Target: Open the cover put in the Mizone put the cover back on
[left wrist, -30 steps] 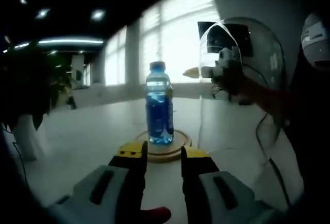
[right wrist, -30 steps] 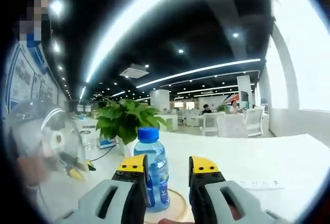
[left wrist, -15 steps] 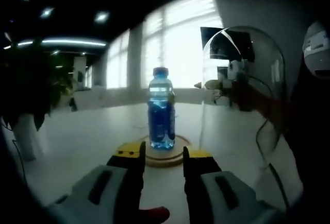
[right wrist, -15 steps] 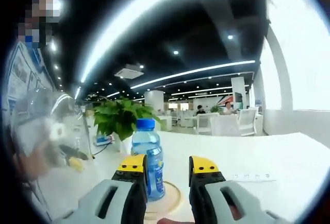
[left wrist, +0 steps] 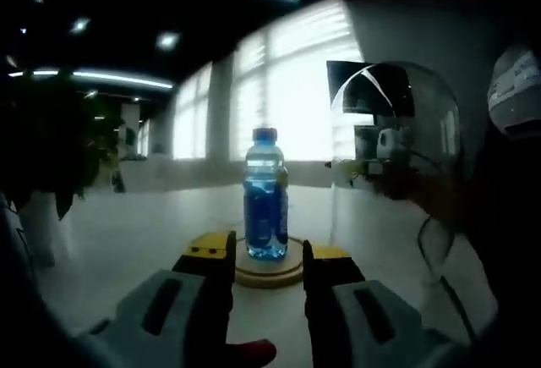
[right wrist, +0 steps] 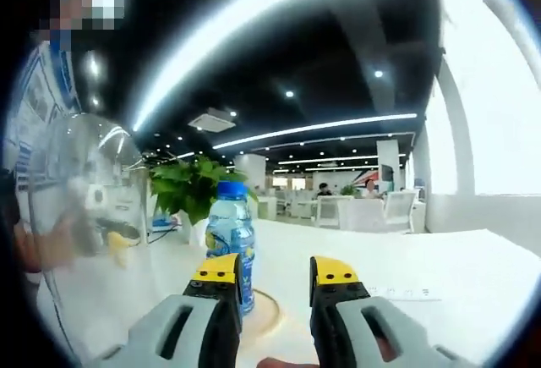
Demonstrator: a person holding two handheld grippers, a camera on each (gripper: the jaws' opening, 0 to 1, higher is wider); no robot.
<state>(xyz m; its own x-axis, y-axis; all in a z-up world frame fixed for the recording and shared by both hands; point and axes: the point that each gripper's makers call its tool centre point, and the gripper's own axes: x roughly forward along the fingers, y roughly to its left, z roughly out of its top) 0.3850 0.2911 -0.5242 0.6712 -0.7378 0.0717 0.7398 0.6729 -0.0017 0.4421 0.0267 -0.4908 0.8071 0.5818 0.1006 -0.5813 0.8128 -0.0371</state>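
Now your Mizone bottle (left wrist: pixel 265 194) stood upright on the wooden base (left wrist: pixel 269 270), mid-table, dead ahead of your left gripper (left wrist: pixel 264 254), fingers parted and empty; the clear cover (left wrist: pixel 396 144) hung to its right.

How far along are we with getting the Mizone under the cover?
Done: the Mizone bottle stands upright on the round wooden base, uncovered. In hand: the clear dome cover is held in the air beside it; the left gripper and right gripper are open, empty. Left: setting the cover back over the bottle.
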